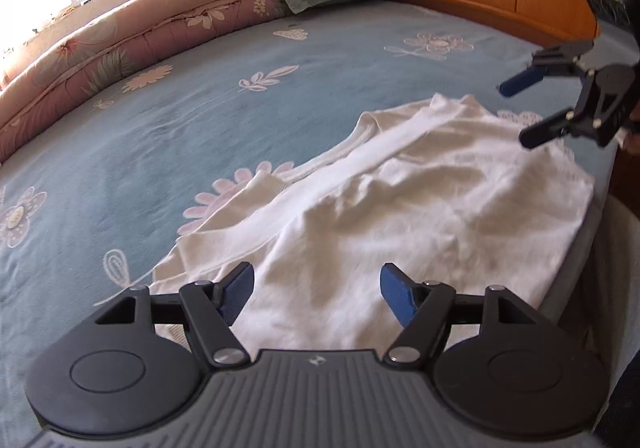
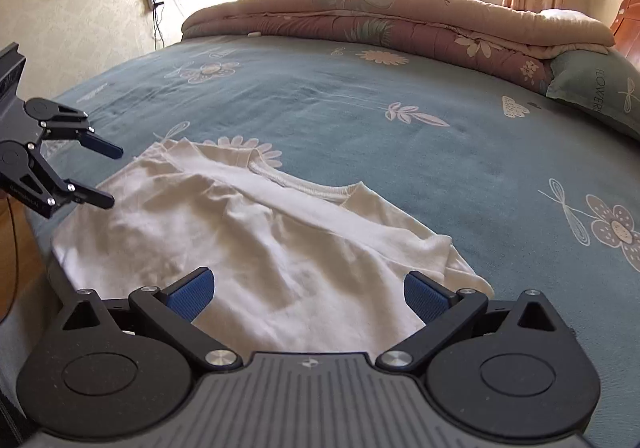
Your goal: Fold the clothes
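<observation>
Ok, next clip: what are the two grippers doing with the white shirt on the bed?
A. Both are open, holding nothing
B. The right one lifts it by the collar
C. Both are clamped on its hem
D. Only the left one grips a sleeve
A: the left gripper and the right gripper both have their jaws spread with nothing between them, and the white shirt lies flat on the bed.

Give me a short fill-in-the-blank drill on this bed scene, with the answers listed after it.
1. The white shirt lies on a bedsheet whose main colour is ____.
2. The pads on the left claw are coloured ____.
3. The right claw has its jaws ____, with nothing gripped between them.
4. The folded quilt lies along the side of the bed below the ____.

Answers: blue; blue; open; window
</observation>
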